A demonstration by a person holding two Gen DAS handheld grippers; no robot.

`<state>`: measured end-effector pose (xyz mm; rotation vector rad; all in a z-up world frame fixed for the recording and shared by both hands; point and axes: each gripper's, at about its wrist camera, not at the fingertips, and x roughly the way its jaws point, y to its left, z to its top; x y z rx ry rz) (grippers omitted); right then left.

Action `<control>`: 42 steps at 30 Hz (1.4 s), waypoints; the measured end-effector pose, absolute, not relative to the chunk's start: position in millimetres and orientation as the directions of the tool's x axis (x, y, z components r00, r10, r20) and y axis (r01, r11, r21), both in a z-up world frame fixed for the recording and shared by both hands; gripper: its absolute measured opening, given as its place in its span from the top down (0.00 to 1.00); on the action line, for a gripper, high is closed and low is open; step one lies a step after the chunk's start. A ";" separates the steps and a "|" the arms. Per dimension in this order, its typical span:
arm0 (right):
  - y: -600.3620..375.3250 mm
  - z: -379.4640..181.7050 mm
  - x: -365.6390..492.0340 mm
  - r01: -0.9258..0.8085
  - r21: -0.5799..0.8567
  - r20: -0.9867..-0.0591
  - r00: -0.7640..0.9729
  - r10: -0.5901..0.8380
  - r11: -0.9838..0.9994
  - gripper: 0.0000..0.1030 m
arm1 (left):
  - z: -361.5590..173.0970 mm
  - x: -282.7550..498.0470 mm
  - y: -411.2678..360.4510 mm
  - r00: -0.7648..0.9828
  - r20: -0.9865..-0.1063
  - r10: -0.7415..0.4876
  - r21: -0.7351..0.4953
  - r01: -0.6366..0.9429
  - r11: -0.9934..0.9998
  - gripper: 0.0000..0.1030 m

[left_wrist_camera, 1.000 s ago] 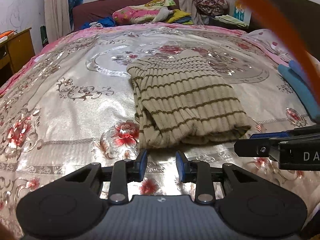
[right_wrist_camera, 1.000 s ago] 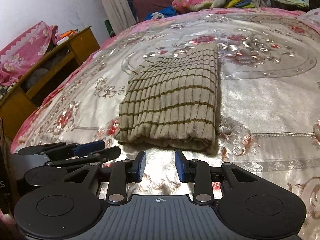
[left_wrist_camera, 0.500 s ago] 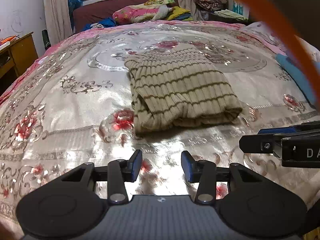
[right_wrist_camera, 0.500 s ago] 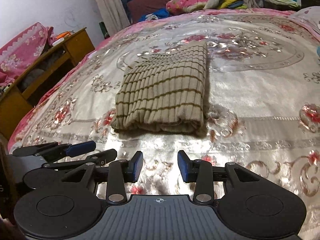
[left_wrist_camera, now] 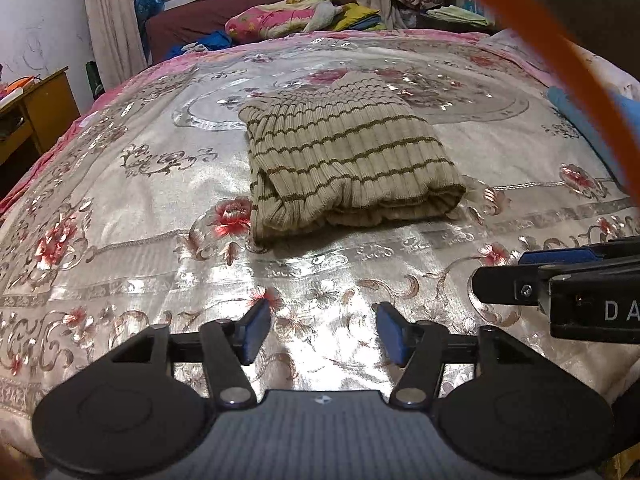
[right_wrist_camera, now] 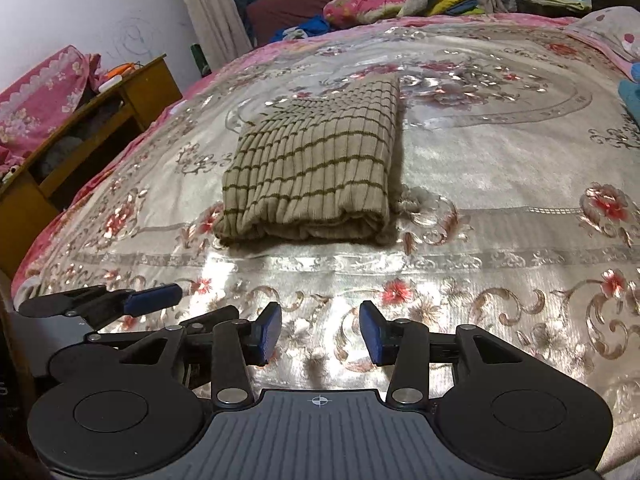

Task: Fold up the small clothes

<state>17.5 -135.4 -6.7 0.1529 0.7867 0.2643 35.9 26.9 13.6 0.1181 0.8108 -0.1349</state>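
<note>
A blurred orange strap (left_wrist_camera: 560,64) crosses the left view, cutting off the blue cloth (left_wrist_camera: 580,120) behind.

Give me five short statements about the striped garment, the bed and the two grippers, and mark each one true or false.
1. The striped garment lies folded on the floral bedspread. True.
2. The left gripper is clamped on the garment. False: its jaws are opening, with nothing between them.
3. The right gripper is short of the garment, over bare bedspread. True.
4. The garment is plain red. False: it is beige with dark stripes.
5. A wooden desk stands beside the bed. True.
</note>
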 end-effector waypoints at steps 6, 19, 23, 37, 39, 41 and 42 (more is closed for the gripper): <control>-138.2 -11.4 12.4 -0.165 0.228 -0.686 0.673 0.279 0.960 0.56 | 10.9 32.0 20.1 0.678 -0.734 -0.047 0.088 0.163 0.983 0.28; -139.6 -15.4 1.9 -0.154 0.190 -0.688 0.684 0.244 0.970 0.50 | 13.7 25.6 18.6 0.674 -0.738 -0.027 0.092 0.140 0.986 0.19; -139.6 -15.7 -1.5 -0.154 0.184 -0.687 0.686 0.239 0.971 0.50 | 14.7 23.8 21.3 0.674 -0.738 -0.034 0.071 0.128 0.989 0.16; -140.0 -22.0 -6.5 -0.146 0.151 -0.696 0.686 0.210 0.978 0.48 | 12.5 21.5 31.3 0.650 -0.760 -0.023 0.038 0.079 0.996 0.09; -140.2 -24.2 -6.5 -0.143 0.146 -0.700 0.684 0.205 0.979 0.48 | 12.9 20.0 33.3 0.651 -0.759 -0.029 0.025 0.074 0.997 0.09; -140.3 -26.2 -6.3 -0.138 0.142 -0.704 0.682 0.198 0.980 0.47 | 13.9 18.5 34.5 0.651 -0.758 -0.040 0.009 0.071 0.997 0.09; -140.4 -26.9 -6.4 -0.135 0.140 -0.705 0.682 0.195 0.981 0.47 | 14.2 17.8 34.5 0.651 -0.758 -0.043 0.006 0.072 0.997 0.09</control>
